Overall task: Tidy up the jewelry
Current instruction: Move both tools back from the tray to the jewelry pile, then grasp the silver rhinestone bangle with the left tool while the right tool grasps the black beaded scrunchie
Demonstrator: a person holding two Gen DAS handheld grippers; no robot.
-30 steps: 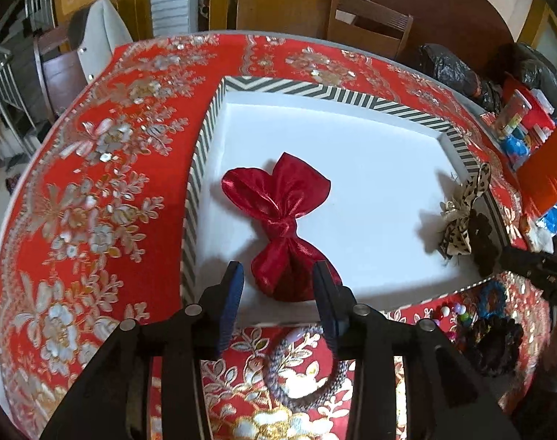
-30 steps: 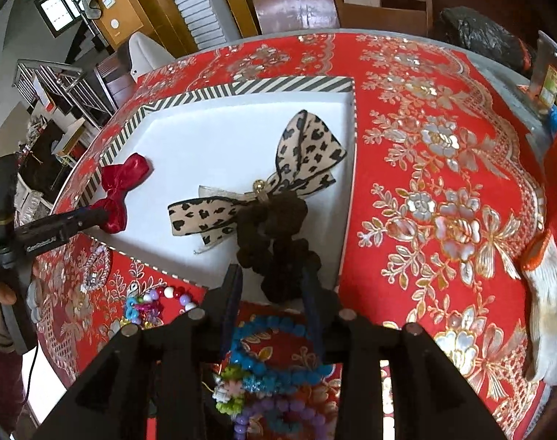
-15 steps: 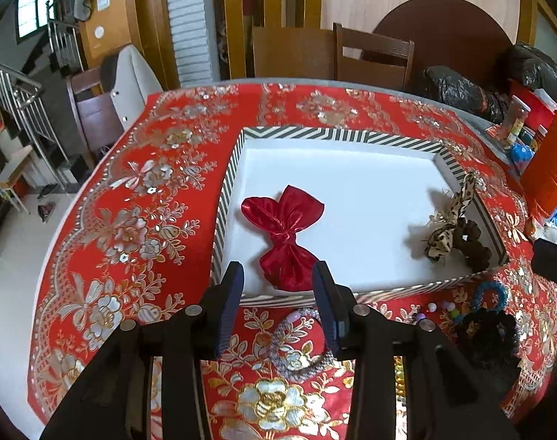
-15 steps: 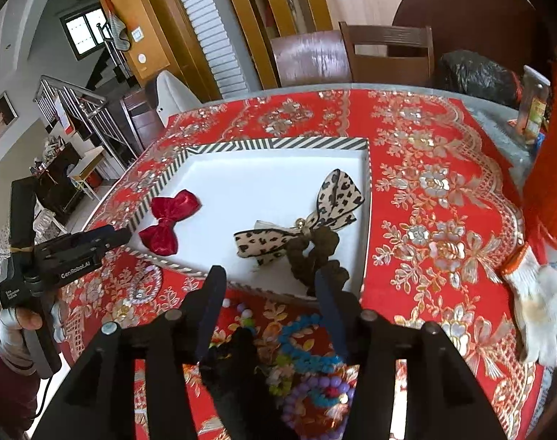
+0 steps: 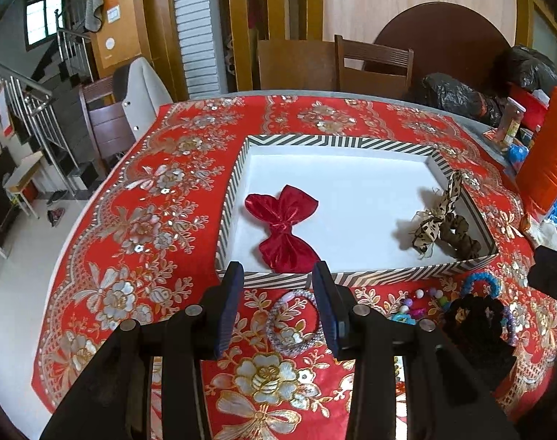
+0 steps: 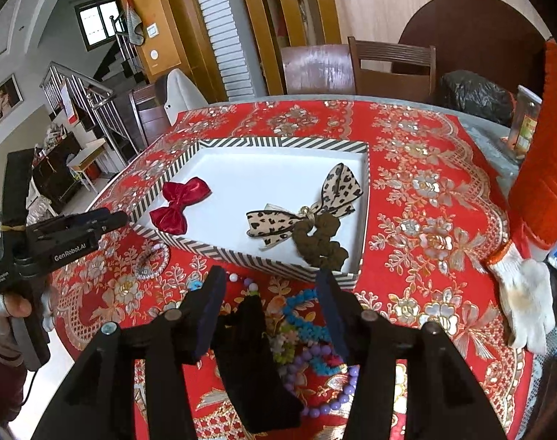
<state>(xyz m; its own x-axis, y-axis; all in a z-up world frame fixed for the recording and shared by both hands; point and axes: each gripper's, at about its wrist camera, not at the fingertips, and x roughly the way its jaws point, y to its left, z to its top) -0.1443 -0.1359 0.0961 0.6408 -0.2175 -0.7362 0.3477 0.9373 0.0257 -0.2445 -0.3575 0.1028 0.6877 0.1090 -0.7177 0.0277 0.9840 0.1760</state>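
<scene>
A striped-rim tray (image 5: 337, 142) (image 6: 278, 143) holds a red bow (image 5: 284, 227) (image 6: 179, 205), a leopard-print bow (image 5: 439, 212) (image 6: 333, 194) and a dark brown scrunchie (image 5: 460, 236) (image 6: 322, 242). My left gripper (image 5: 276, 304) (image 6: 117, 218) hovers open in front of the tray, over a pearly bead bracelet (image 5: 293, 322) (image 6: 152, 260). My right gripper (image 6: 271, 304) is open above coloured bead bracelets (image 6: 307, 315) (image 5: 480, 282). A black fabric piece (image 6: 253, 359) (image 5: 472, 315) lies between its fingers, and the pads stand apart from it.
A white work glove (image 6: 524, 293) lies on the red cloth at the right. An orange object (image 6: 542, 183), a jar (image 6: 527, 121) and black bags (image 6: 476, 99) crowd the far right. Chairs (image 5: 373, 66) stand behind the table. The table edge drops off at the left.
Both grippers have pulled back and up from the tray. The right gripper's jaws widened off the brown scrunchie, which stays in the tray. The red bow lies where it was.
</scene>
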